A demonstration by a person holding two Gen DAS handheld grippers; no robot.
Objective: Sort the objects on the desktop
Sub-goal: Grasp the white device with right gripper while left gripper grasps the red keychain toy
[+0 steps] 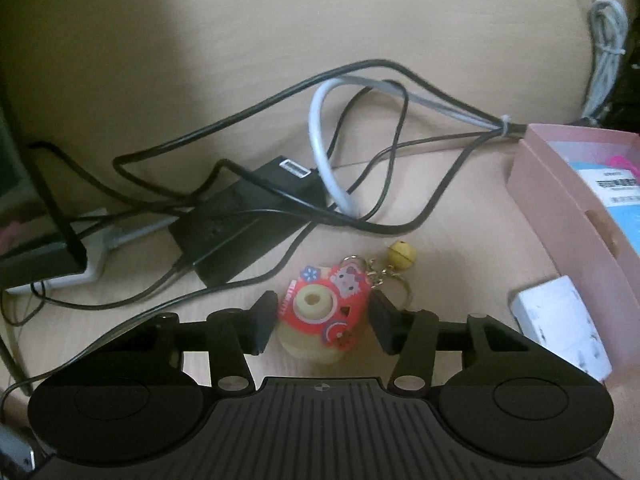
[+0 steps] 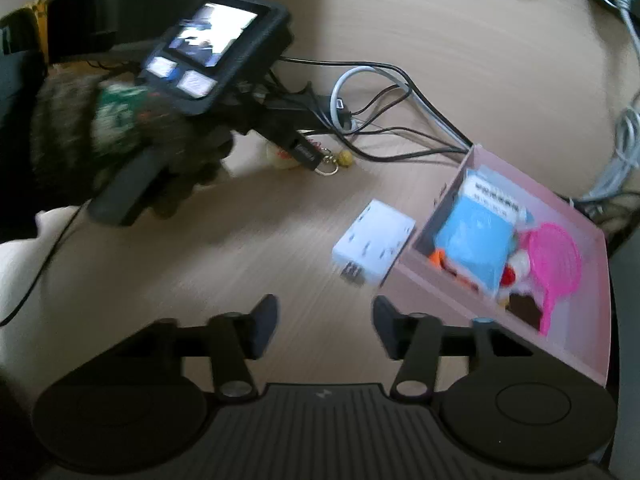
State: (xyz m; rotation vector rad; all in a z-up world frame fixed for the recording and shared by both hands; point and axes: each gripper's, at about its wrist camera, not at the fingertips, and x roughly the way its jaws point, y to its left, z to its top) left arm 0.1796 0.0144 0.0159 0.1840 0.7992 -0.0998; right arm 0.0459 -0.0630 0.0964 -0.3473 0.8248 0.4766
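A red and cream toy keychain (image 1: 322,314) with a yellow bell (image 1: 401,251) lies on the wooden desk. My left gripper (image 1: 323,320) is open, its fingers on either side of the keychain, not closed on it. The keychain also shows in the right wrist view (image 2: 280,154), partly hidden by the left gripper. A white adapter box (image 1: 560,322) lies beside the pink tray (image 1: 560,216). It also shows in the right wrist view (image 2: 374,242). My right gripper (image 2: 325,330) is open and empty above bare desk, near the tray's (image 2: 448,292) near corner.
A black power brick (image 1: 244,224) and a tangle of black and grey cables (image 1: 360,140) lie behind the keychain. The pink tray holds a blue packet (image 2: 476,240) and a pink scoop (image 2: 554,260). A white power strip (image 1: 72,268) lies at the left.
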